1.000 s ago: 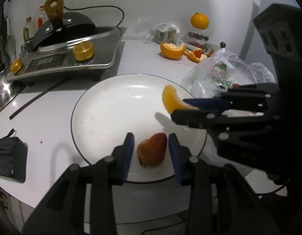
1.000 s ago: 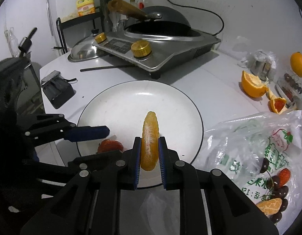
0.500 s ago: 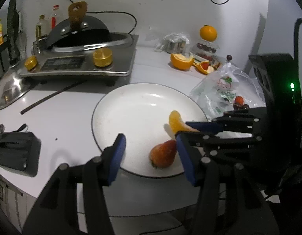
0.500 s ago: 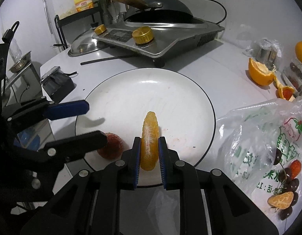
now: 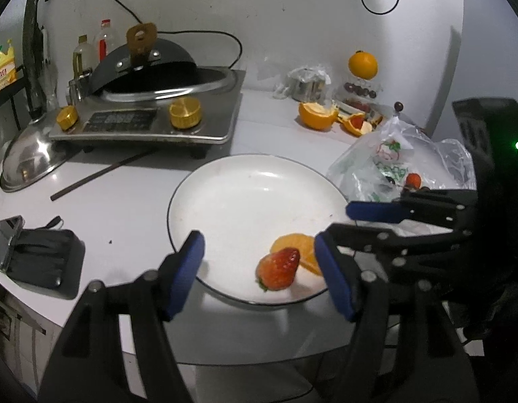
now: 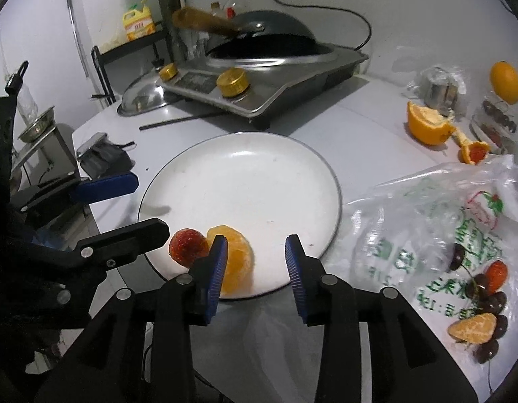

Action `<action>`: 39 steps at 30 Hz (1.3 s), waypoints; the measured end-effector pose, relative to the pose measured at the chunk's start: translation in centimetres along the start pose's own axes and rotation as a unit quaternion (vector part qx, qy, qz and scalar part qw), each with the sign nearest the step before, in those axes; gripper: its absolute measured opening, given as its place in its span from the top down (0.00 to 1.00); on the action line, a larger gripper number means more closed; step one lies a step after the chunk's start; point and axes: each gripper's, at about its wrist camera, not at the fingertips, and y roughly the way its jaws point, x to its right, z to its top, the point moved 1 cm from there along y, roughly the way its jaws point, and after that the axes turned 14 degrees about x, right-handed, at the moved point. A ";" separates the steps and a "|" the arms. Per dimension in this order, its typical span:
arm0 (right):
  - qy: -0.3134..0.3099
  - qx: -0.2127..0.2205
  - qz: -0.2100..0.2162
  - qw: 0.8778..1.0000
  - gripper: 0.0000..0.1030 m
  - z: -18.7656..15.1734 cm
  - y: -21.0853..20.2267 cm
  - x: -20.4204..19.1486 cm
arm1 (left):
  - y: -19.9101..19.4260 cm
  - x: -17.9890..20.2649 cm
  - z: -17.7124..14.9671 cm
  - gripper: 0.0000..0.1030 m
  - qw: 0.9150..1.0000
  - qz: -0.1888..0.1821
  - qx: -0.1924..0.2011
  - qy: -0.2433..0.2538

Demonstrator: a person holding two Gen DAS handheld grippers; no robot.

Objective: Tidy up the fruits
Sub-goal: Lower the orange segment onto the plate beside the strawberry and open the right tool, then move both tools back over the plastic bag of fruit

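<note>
A white plate (image 5: 252, 198) (image 6: 252, 174) sits near the table's front edge. On its near rim lie a red strawberry (image 5: 278, 268) (image 6: 186, 245) and a peeled orange segment (image 5: 292, 243) (image 6: 239, 262), side by side and touching. My left gripper (image 5: 259, 270) (image 6: 151, 205) hangs above the strawberry with its jaws opening, wide of the fruit on both sides. My right gripper (image 6: 255, 263) (image 5: 343, 221) is also opening. The segment lies flat by its left finger and no pad presses on it.
A clear plastic bag (image 6: 460, 221) with cherries, a strawberry and an orange piece lies right of the plate. Behind stand a cooker with a wok (image 5: 151, 114), a steel lid (image 5: 27, 158), a dark rod (image 5: 101, 174), a cut orange (image 5: 317, 117) and a whole orange (image 5: 362, 63). A black pouch (image 5: 40, 255) lies left.
The right gripper let go of the orange segment, which now lies flat on the plate beside the strawberry. The left gripper's jaws spread away from the strawberry and pulled back.
</note>
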 end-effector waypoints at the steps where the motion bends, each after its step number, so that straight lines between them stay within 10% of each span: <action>1: 0.000 0.004 -0.003 1.000 0.63 0.0 -0.5 0.2 | -0.1 0.2 0.1 0.33 1.000 0.000 0.001 0.002; 39: 0.051 0.074 -0.099 0.991 0.63 -3.0 -12.7 11.2 | 1.7 12.6 1.6 0.33 0.997 -0.036 -0.006 0.064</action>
